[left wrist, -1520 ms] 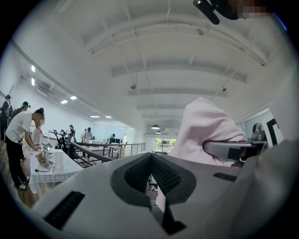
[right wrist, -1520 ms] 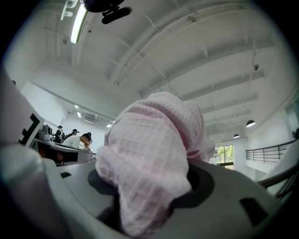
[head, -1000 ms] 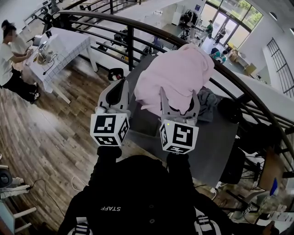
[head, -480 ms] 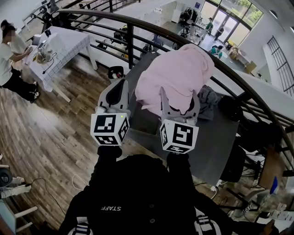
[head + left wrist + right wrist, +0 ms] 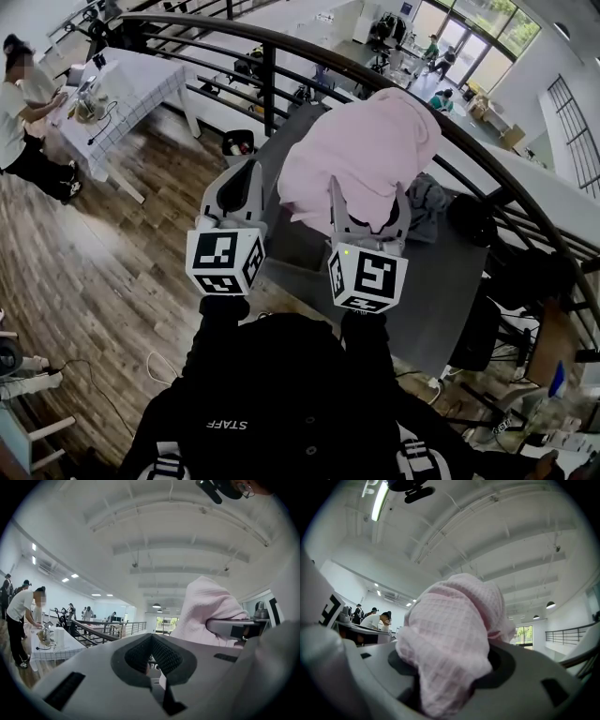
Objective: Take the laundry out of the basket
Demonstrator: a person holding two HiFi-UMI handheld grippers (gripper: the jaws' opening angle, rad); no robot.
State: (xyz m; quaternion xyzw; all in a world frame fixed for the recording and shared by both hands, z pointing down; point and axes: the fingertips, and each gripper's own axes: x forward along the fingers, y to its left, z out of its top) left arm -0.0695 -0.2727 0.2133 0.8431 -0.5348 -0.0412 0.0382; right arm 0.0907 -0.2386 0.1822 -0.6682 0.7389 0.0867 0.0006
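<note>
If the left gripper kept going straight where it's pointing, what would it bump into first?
Probably the black railing, though depth is hard to judge. The left gripper is shut and empty, and aims that way. The pink cloth hangs close by on its right, just off that line.

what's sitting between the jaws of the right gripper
A bunched pink waffle-weave cloth fills the gap between the jaws of the right gripper, which are closed on it. The right gripper view shows this plainly.

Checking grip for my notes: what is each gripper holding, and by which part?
Right gripper clamps the pink towel by a bunched fold; left gripper holds nothing.
</note>
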